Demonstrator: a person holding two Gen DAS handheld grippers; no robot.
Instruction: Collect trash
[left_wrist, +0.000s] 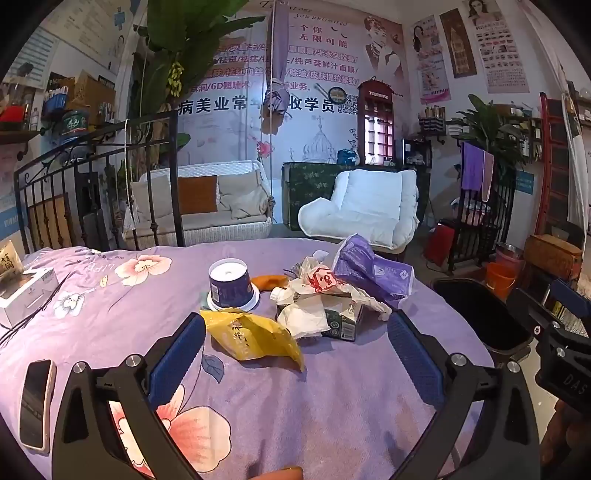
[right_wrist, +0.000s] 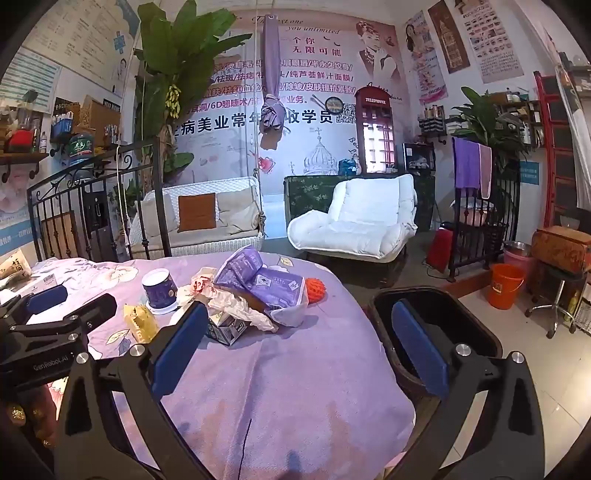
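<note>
Two tools are hovering over a bed covered with a purple floral sheet (left_wrist: 332, 387), both spread wide and holding nothing. Left tool (left_wrist: 295, 343) is facing a trash heap mid-bed: a yellow wrapper (left_wrist: 251, 336), crumpled white paper (left_wrist: 314, 291), a green carton (left_wrist: 343, 321) and a purple packet (left_wrist: 373, 269) (a blue-and-white tub (left_wrist: 231, 282) is standing just beside them). Right tool (right_wrist: 295, 336) is straddling the bed's edge, near a black bin (right_wrist: 454, 325) sitting on the floor.
</note>
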